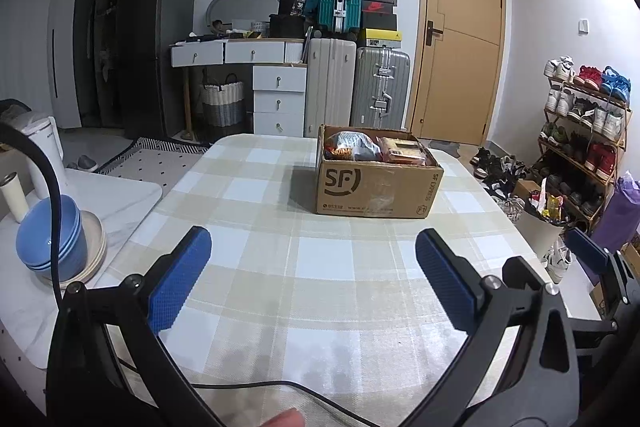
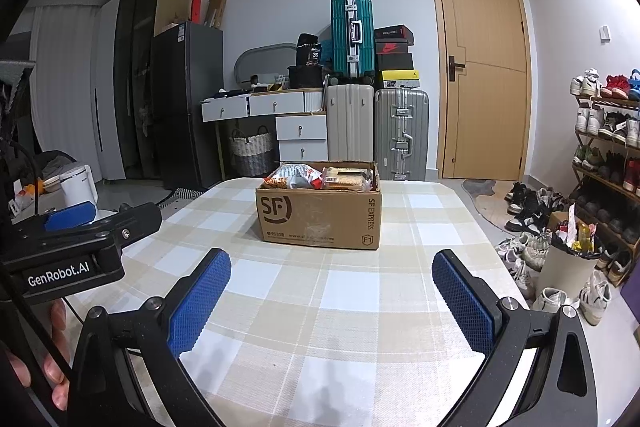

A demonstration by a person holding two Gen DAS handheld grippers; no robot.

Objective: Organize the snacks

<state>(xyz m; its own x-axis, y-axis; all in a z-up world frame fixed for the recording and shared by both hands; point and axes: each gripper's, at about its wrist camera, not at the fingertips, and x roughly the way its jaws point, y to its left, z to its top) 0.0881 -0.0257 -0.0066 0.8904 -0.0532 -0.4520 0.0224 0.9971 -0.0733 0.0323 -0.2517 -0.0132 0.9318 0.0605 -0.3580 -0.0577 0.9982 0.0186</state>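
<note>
A cardboard box (image 1: 378, 183) sits on the far part of the table (image 1: 280, 287), well away from both grippers. Inside it are snack bags: a puffy silver and red bag (image 2: 294, 175) on the left and a flat packet of crackers (image 2: 346, 179) beside it. The left gripper (image 1: 314, 279) has its fingers wide apart and holds nothing. The right gripper (image 2: 332, 301) is wide apart and empty too. The bags look light, soft and crinkly, and probably slippery. Crackers can break, so pinch a bag gently by its top edge, not the middle.
</note>
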